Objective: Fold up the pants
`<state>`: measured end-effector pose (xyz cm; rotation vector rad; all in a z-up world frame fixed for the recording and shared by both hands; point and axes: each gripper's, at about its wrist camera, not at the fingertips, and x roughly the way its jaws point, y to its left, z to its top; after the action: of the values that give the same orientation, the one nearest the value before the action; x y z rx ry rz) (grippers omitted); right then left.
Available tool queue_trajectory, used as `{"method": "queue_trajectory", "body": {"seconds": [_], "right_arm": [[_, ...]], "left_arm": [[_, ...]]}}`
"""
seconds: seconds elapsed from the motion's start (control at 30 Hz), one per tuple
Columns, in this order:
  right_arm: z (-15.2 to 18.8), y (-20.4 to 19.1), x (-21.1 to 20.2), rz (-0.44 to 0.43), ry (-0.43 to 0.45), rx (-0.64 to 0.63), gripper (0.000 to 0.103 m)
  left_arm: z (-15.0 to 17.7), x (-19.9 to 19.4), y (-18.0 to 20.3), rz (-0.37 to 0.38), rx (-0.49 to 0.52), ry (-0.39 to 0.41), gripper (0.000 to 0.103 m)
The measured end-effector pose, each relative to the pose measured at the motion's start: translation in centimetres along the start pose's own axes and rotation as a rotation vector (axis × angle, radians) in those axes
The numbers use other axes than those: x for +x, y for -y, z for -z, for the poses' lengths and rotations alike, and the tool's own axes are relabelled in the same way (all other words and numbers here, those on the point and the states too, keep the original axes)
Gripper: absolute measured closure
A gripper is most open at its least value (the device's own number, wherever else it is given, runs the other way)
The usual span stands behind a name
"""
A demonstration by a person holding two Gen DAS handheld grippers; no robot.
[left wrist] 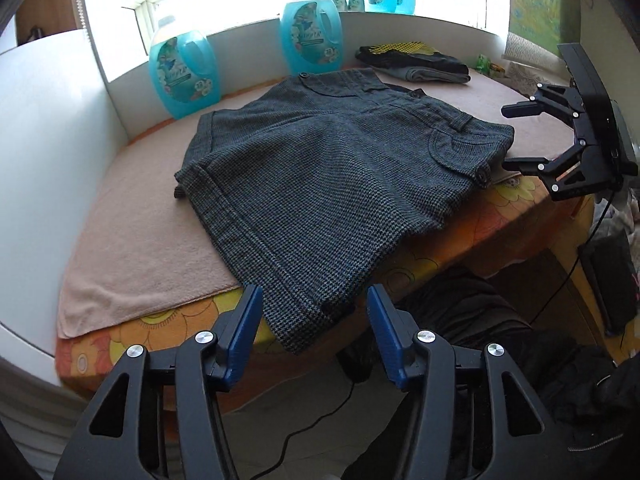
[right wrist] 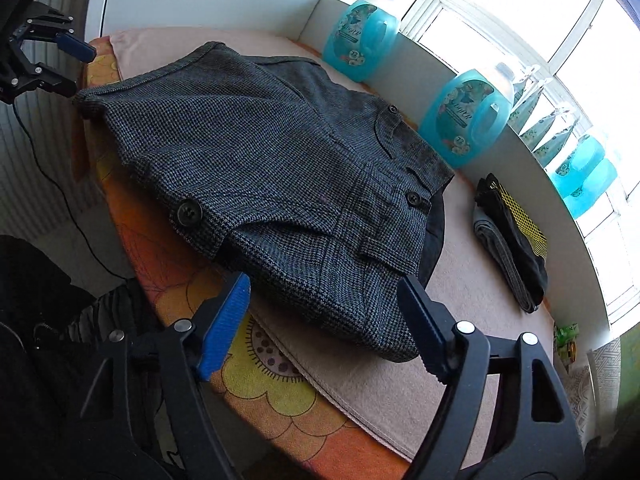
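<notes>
From the left wrist view, the left claw [left wrist: 314, 312] is spread wide and grips nothing; the hem corner of the grey checked pants [left wrist: 320, 176] hangs over the bench [left wrist: 500, 216] edge between its blue pads [left wrist: 244, 328], whether touching I cannot tell. The pants lie flat on a beige towel [left wrist: 132, 240]. The right claw [left wrist: 510, 138] is spread at the waistband side, empty.

From the right wrist view, the right claw [right wrist: 324, 292] gapes wide at the waistband end of the pants [right wrist: 280, 168], pinching nothing. The left claw [right wrist: 76, 68] is spread at the far hem. Blue detergent bottles [right wrist: 468, 120] stand behind.
</notes>
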<state>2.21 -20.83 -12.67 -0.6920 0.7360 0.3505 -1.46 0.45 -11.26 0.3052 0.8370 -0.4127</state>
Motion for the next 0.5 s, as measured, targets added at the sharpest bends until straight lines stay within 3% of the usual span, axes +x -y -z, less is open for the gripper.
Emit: {"method": "queue_trajectory", "body": {"seconds": [0.1,0.17,0.23,0.4,0.5], "right_arm": [[-0.1,-0.2,0.6,0.011,-0.013,-0.024,0.032],[-0.2,-0.1,1.0,-0.002,-0.019,-0.024,0.035],[-0.2,-0.2,1.2,-0.008,-0.028,-0.033,0.040],[0.1,-0.1,0.9,-0.048,-0.028,-0.052,0.040],[0.1,-0.2,0.7,-0.057,-0.027,-0.063,0.040]], "left_arm": [[0.1,1.0,0.6,0.003,0.037,-0.017,0.054],[0.3,1.8,0.7,0.004,0.043,-0.036,0.065],[0.4,2.5,0.6,0.014,0.036,-0.052,0.068],[0.5,2.6,0.7,0.000,0.059,-0.044,0.074],[0.5,2.7,0.7,-0.006,0.063,-0.042,0.082]]}}
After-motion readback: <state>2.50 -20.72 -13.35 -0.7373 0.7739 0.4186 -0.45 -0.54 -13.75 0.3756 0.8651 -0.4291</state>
